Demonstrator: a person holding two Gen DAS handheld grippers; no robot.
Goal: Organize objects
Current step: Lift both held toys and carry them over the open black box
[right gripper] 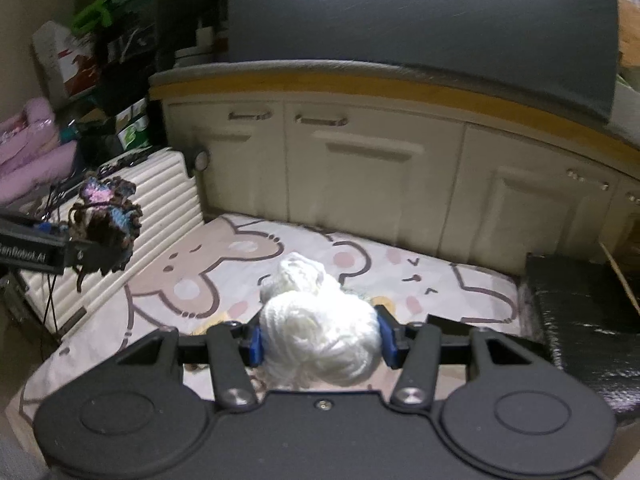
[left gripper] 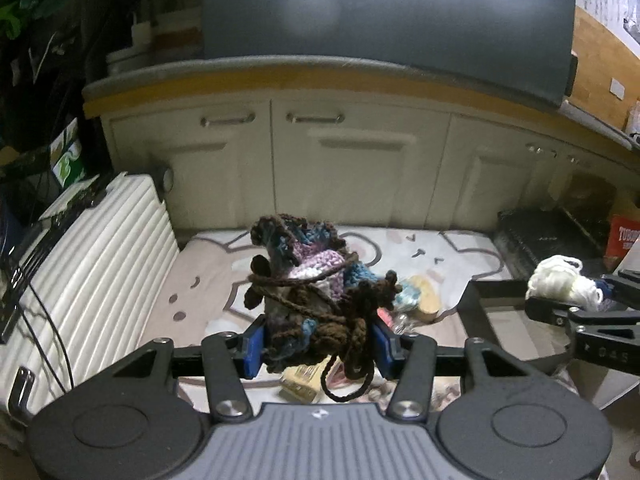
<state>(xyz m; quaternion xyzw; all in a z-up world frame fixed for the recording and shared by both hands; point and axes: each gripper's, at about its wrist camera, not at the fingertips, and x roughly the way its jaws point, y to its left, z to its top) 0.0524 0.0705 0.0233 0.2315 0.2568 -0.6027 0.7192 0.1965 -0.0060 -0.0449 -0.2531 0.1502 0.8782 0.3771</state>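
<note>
Left gripper [left gripper: 318,346] clamps one multicoloured knitted bundle [left gripper: 308,292]; right gripper [right gripper: 320,340] clamps one white yarn ball [right gripper: 320,340].
Left view: small items [left gripper: 416,294] on the mat behind the bundle. Right view: cartoon-print mat [right gripper: 200,280], both loads raised above it; one white ribbed suitcase [right gripper: 160,200] left; cream cabinets [right gripper: 360,176] behind.

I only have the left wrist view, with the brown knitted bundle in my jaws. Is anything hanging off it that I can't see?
Observer: From the right wrist view, the knitted bundle hangs clear above the bear-print mat, with a strand dangling below the left gripper.
Operator: Is the white yarn gripped squarely?
Observer: Yes, the right gripper has a blue pad on each side of the white yarn.
Operator: Anything left of the suitcase?
Observer: Purple bundles beyond the white ribbed suitcase.
</note>
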